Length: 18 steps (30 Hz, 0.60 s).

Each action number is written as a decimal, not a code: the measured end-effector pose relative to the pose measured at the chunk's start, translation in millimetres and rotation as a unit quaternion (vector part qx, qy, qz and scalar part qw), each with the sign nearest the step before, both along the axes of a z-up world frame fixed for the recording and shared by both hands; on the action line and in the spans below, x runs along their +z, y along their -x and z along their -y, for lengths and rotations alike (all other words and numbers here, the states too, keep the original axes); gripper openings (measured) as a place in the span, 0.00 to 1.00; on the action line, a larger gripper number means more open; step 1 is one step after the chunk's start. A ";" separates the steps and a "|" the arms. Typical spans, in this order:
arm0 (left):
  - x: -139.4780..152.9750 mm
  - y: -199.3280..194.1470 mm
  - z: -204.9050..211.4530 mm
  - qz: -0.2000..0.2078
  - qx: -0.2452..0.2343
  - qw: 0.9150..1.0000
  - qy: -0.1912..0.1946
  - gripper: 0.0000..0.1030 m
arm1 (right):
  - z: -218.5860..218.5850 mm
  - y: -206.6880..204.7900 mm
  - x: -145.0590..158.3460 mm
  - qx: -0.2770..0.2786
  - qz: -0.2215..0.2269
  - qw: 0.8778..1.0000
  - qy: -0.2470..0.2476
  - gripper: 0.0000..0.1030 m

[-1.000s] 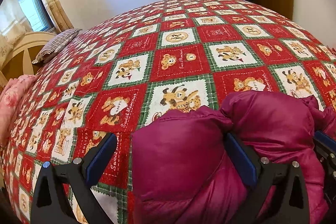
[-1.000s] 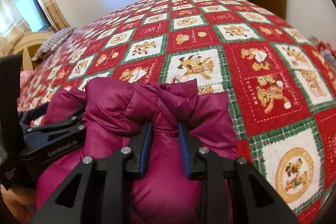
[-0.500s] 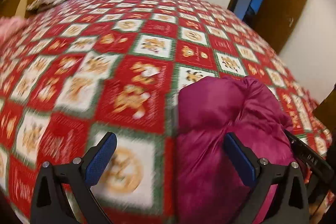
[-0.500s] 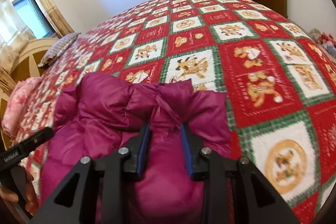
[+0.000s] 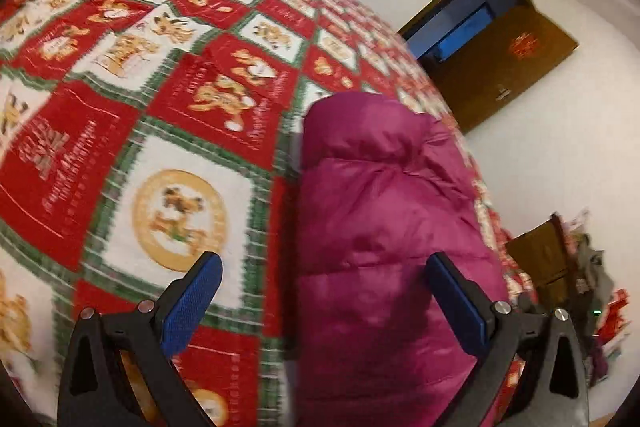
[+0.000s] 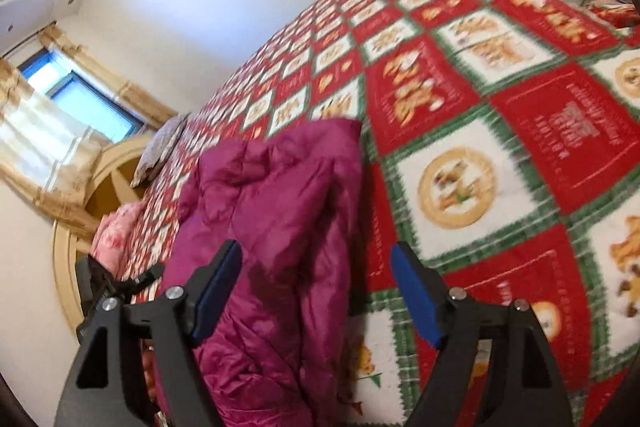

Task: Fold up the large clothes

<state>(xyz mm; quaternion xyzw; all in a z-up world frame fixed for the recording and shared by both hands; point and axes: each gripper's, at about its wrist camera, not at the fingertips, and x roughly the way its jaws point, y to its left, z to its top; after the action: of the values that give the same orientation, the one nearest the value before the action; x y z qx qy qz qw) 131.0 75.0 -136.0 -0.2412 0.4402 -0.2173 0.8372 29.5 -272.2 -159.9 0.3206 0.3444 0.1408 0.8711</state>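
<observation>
A magenta puffer jacket point(image 5: 384, 227) is seen bundled on a red, white and green patchwork quilt point(image 5: 120, 147) (bear motifs in the squares). Its shiny quilted fabric is puffed into rounded, creased folds. The left gripper point(image 5: 324, 303) is held wide open, nothing pinched; the jacket lies under its right finger. The right gripper point(image 6: 316, 291) has just been opening and is spread wide, the jacket point(image 6: 280, 211) lying between its jaws, ungripped. A pillow point(image 6: 160, 151) is seen beyond.

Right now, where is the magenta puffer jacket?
The magenta puffer jacket lies bundled on the teddy-bear quilt, right of centre in the left wrist view, left of centre in the right.
</observation>
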 end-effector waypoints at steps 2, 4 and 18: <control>-0.4 2.1 4.0 -0.002 -0.013 1.000 0.026 0.99 | -9.5 -8.7 -6.4 0.021 -0.008 1.000 0.000 0.78; -3.5 3.8 11.6 -0.012 -0.032 0.998 0.049 0.99 | -19.0 -15.2 -12.3 0.045 -0.011 0.999 -0.007 0.80; 1.5 11.6 61.7 0.031 -0.090 0.995 -0.029 0.98 | -76.9 -22.1 -2.4 0.090 0.003 0.991 0.102 0.63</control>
<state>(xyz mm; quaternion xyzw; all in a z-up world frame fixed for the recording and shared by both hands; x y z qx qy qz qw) 119.3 13.3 -134.5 -0.1697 0.4403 -0.2863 0.8339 51.6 -195.3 -162.3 0.1974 0.3813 0.1838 0.8842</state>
